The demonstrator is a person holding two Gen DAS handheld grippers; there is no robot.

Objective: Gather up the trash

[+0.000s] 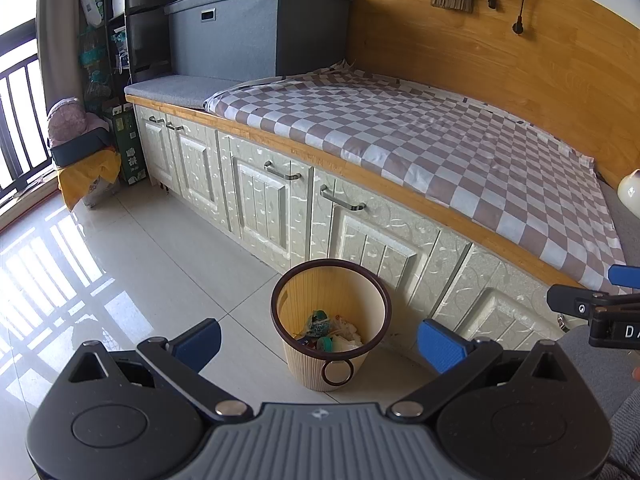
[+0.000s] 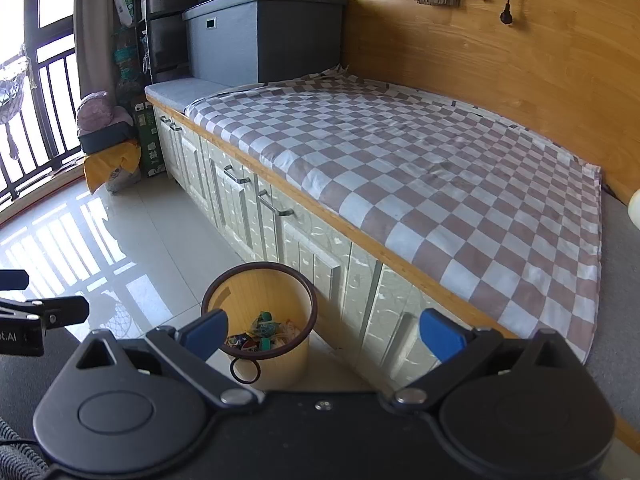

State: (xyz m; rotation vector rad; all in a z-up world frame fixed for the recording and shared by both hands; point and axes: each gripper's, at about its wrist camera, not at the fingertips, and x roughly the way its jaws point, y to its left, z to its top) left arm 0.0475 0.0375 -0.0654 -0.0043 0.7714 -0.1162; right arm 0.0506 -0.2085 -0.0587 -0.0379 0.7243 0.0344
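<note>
A beige ribbed waste bin with a dark brown rim [image 1: 276, 292] [image 2: 208, 296] stands on the tiled floor against the cabinet front. Several crumpled wrappers and scraps of trash [image 1: 330, 332] [image 2: 262, 334] lie in its bottom. My left gripper [image 1: 320, 344] is open and empty, held above and in front of the bin. My right gripper [image 2: 322, 336] is open and empty, with the bin between its fingers in view and a little left. The right gripper's side shows at the right edge of the left wrist view [image 1: 592, 308], and the left gripper's side shows at the left edge of the right wrist view [image 2: 44, 312].
A checkered brown-and-white cloth [image 1: 440, 136] [image 2: 420, 160] covers the long wooden bench over pale cabinets [image 1: 260, 200]. A grey storage box [image 1: 260, 24] stands at the far end. Bags and a basket [image 1: 80, 148] sit by the balcony railing. A white rounded object [image 1: 630, 192] is at the right edge.
</note>
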